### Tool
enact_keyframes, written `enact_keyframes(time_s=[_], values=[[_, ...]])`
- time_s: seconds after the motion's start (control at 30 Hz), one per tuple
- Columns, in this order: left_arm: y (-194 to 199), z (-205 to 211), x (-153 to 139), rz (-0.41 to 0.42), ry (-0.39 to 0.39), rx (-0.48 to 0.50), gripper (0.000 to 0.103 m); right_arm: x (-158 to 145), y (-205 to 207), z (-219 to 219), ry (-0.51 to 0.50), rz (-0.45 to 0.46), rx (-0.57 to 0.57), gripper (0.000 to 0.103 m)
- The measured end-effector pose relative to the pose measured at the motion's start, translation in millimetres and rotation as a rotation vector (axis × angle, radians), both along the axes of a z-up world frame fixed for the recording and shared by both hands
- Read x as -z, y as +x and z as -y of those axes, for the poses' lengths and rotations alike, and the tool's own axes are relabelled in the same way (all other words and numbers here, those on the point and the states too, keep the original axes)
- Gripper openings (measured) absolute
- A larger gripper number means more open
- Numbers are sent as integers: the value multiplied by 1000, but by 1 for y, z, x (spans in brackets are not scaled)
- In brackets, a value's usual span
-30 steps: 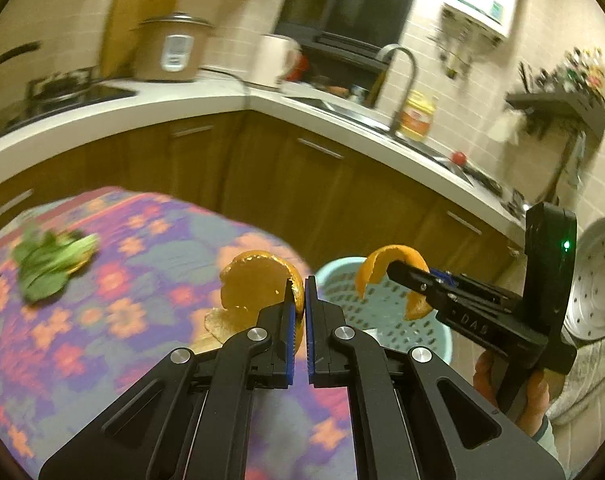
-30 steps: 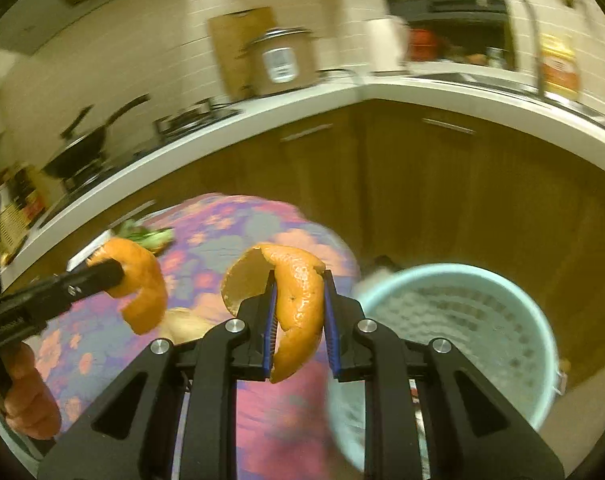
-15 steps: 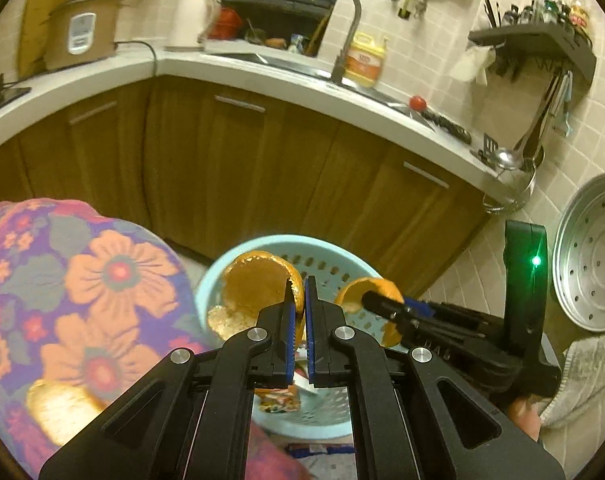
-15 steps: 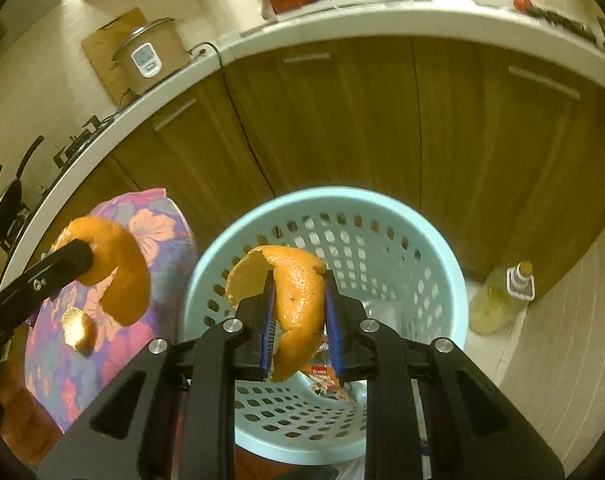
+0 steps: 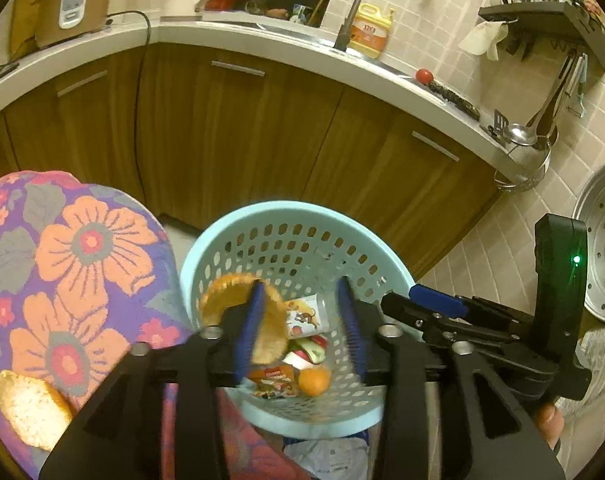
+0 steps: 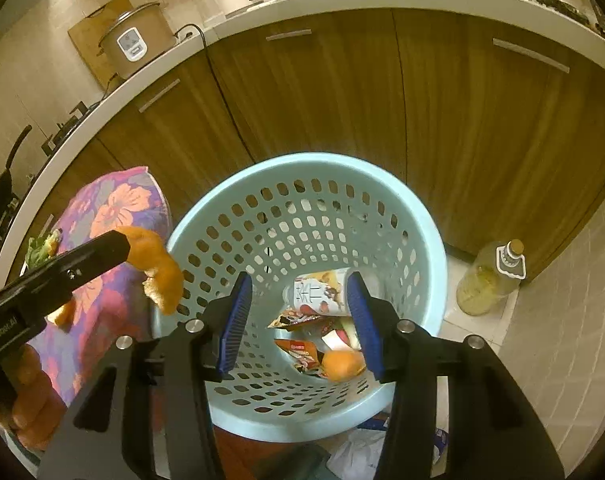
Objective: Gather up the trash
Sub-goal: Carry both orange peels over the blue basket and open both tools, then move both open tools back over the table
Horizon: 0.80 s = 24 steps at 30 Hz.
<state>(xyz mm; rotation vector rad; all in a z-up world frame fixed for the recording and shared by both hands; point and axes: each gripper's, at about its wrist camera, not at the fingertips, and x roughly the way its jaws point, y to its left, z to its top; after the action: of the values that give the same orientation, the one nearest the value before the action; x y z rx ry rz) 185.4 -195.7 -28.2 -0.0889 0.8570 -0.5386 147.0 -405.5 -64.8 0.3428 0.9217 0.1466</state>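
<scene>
A light blue perforated basket [image 5: 298,220] [image 6: 422,220] stands on the floor below both grippers, with wrappers and an orange peel [image 6: 342,364] [image 5: 314,380] at its bottom. My left gripper [image 5: 302,324] is open over the basket; an orange peel [image 5: 238,312] still clings to its left finger, also seen from the right wrist [image 6: 158,268]. My right gripper [image 6: 298,320] is open and empty above the basket; it shows in the left wrist view [image 5: 422,300].
A table with a flowered cloth [image 5: 62,264] [image 6: 114,208] stands left of the basket, with a piece of peel [image 5: 26,412] and greens [image 6: 42,246] on it. Brown cabinets [image 5: 262,120] stand behind. A bottle [image 6: 490,276] stands on the floor at right.
Both grippers have opened over the basket. The right gripper's peel has dropped to the basket's bottom. The left gripper's peel hangs on its left finger.
</scene>
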Motion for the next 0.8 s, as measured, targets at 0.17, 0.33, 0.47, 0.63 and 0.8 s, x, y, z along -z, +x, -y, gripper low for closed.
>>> enact_keyframes(time_s=[0.17, 0.33, 0.47, 0.63, 0.8], values=[[-3, -5, -5, -18, 7, 38, 53, -12, -3, 0, 41, 27, 3, 46], [-11, -20, -10, -13, -4, 16, 53, -25, -10, -8, 44, 62, -6, 46], [-28, -40, -23, 34, -22, -10, 54, -39, -14, -20, 42, 104, -30, 46], [-47, -70, -41, 98, -44, -62, 56, -59, -19, -48, 46, 161, -94, 46], [-61, -109, -54, 146, -36, -137, 56, -73, -20, -94, 50, 194, -187, 46]])
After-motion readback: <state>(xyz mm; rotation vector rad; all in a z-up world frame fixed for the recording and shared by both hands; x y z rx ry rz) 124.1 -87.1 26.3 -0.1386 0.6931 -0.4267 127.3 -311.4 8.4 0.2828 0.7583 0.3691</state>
